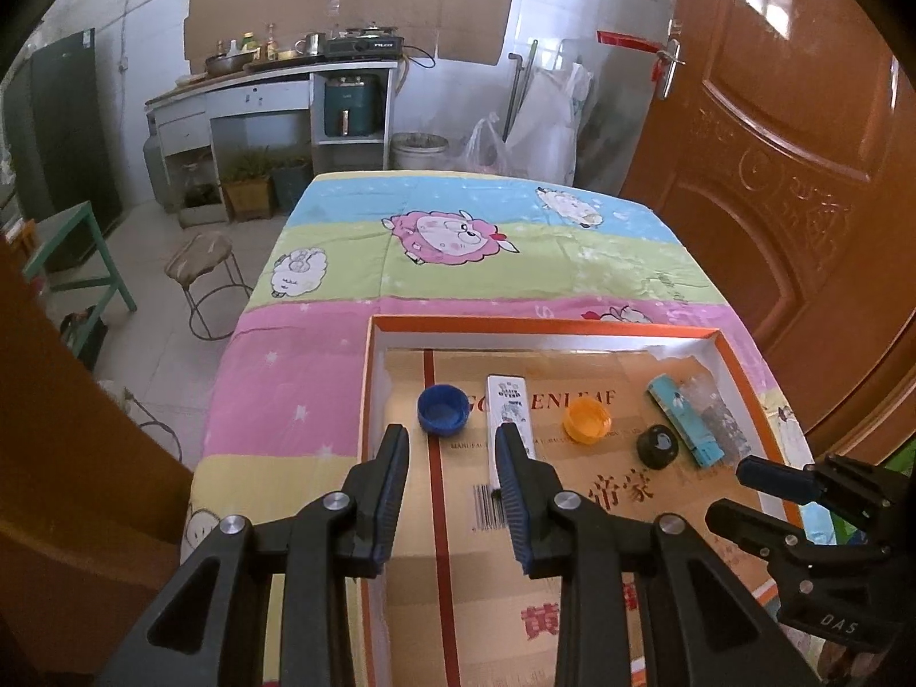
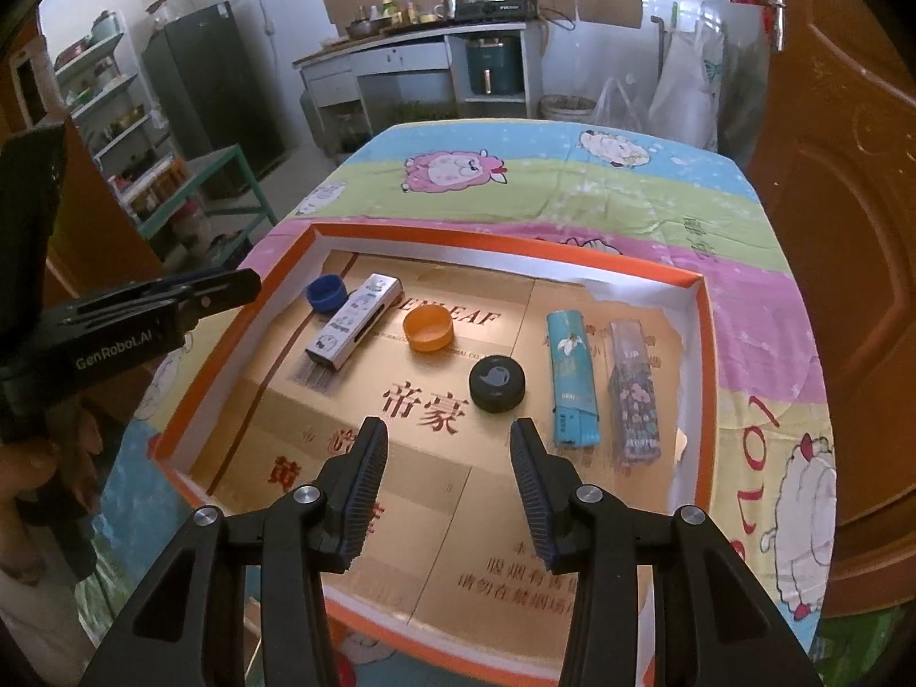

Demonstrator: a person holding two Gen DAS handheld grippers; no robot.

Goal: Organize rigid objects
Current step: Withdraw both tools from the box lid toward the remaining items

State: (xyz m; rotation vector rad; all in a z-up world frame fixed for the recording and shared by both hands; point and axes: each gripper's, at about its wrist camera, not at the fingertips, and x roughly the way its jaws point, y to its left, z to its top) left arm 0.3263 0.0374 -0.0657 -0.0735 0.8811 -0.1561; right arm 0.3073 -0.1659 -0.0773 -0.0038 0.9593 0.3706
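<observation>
An orange-rimmed shallow box [image 2: 518,246] lined with cardboard lies on the table. In it are a blue cap [image 2: 326,292], a white slim box [image 2: 355,327], an orange cap [image 2: 428,330], a black round lid [image 2: 497,383], a teal slim box [image 2: 569,378] and a clear patterned box [image 2: 631,395]. My right gripper [image 2: 447,429] is open and empty, above the box's near part, just short of the black lid. My left gripper [image 1: 452,435] is open and empty, between the blue cap [image 1: 441,409] and the white box [image 1: 511,415]. The orange cap [image 1: 587,422] and black lid [image 1: 657,445] lie to its right.
The table carries a striped cartoon-sheep cloth [image 1: 458,240]. A brown door [image 1: 801,183] stands at the right. A stool [image 1: 200,263] and a green bench [image 1: 74,252] stand on the floor at left. A kitchen counter [image 1: 275,74] lines the back wall.
</observation>
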